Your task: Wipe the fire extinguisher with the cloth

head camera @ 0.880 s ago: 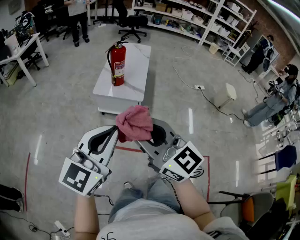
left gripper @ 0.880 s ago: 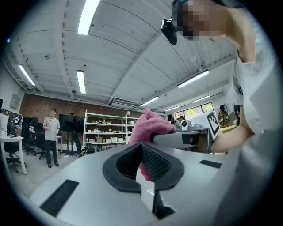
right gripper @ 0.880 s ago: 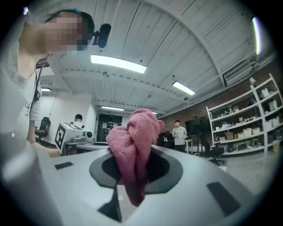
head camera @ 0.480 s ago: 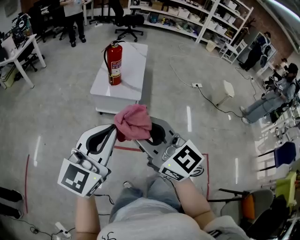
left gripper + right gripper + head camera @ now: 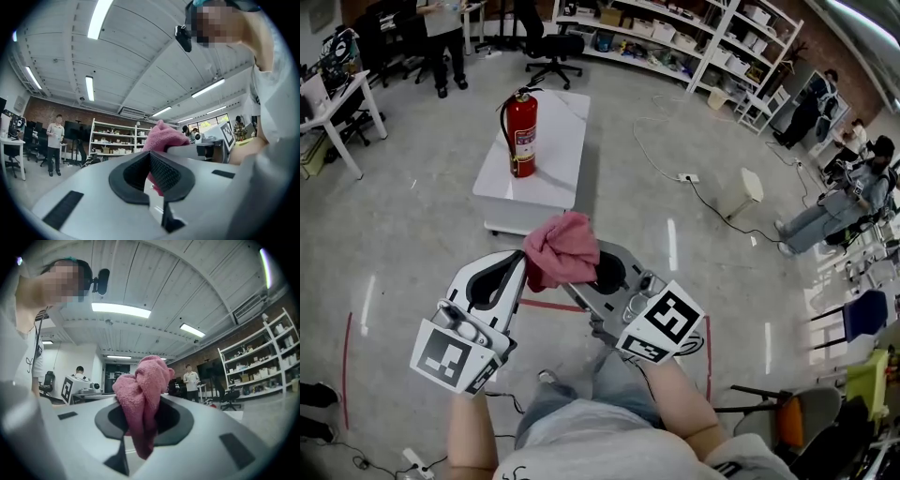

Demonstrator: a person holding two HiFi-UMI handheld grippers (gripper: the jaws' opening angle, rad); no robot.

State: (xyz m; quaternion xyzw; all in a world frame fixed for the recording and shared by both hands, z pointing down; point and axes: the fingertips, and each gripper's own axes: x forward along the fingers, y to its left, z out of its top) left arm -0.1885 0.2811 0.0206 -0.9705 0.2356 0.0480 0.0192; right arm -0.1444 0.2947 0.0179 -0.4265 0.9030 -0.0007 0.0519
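Note:
A red fire extinguisher [image 5: 521, 133] stands upright on a low white table [image 5: 546, 178] a few steps ahead on the floor. A bunched pink cloth [image 5: 562, 247] [image 5: 140, 390] hangs from my right gripper [image 5: 579, 266] [image 5: 140, 425], which is shut on it in front of my body. The cloth [image 5: 161, 138] also shows past the tips of my left gripper [image 5: 518, 262] [image 5: 152, 171]. The left one is shut with nothing between its black pads, and its tips sit just left of the cloth. Both grippers are well short of the table.
A black office chair [image 5: 551, 45] and white shelving [image 5: 675, 26] stand beyond the table. A person [image 5: 441, 37] stands at the far left near a desk [image 5: 328, 103]. A cable and power strip [image 5: 686, 177], a white bin [image 5: 741, 194] and a seated person [image 5: 825, 214] are at the right.
The table and extinguisher have drifted a little left in the head view. Both grippers keep the same pose, the right one still gripping the cloth.

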